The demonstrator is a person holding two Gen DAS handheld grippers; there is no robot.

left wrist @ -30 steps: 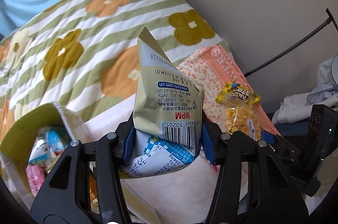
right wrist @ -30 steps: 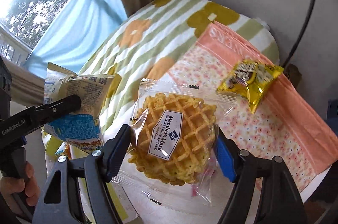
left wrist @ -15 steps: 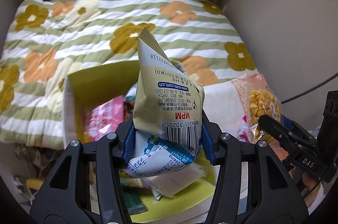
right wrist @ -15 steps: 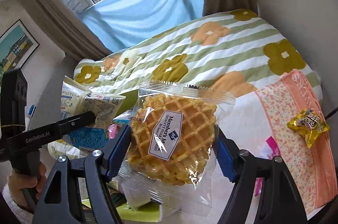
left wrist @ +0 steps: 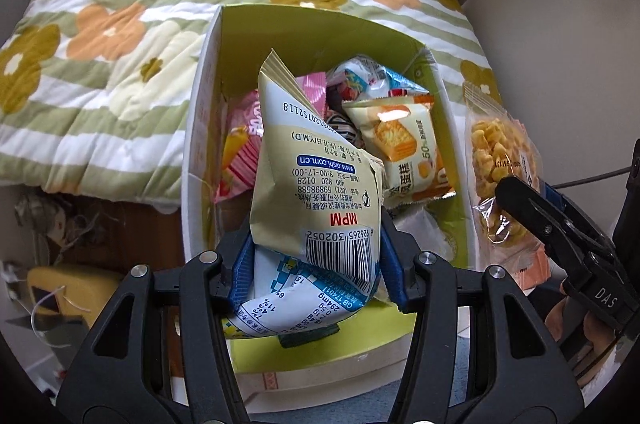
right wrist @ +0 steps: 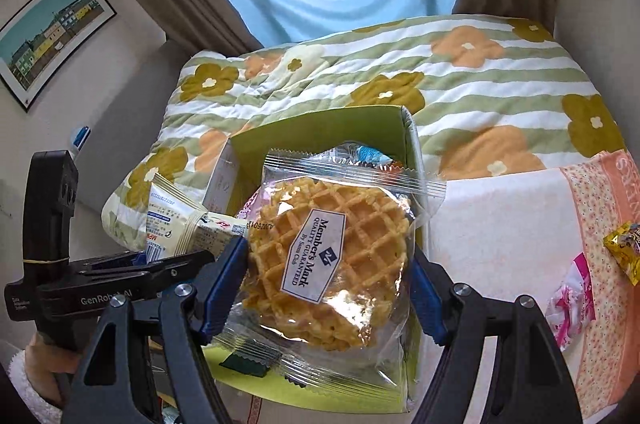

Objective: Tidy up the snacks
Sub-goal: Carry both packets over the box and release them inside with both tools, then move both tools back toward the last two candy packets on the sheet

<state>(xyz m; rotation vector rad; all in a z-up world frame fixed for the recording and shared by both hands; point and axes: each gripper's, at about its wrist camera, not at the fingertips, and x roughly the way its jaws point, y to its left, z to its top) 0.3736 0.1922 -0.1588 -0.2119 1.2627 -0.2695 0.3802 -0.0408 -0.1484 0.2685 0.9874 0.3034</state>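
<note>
While the left gripper point(left wrist: 316, 264) pinches a beige packet point(left wrist: 316, 179) by its barcode end, long axis upright and its crimped tip pointing away over the green box point(left wrist: 452, 111) of snacks, the right gripper point(right wrist: 328, 272) is clamped on both sides of a wrapped waffle point(right wrist: 328, 260), its flat face toward the camera, above the same box point(right wrist: 320, 131) in front of the flowered quilt point(right wrist: 480, 95).

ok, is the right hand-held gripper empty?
No, the right hand-held gripper is shut on a clear-wrapped waffle pack, held above the green box.
</note>
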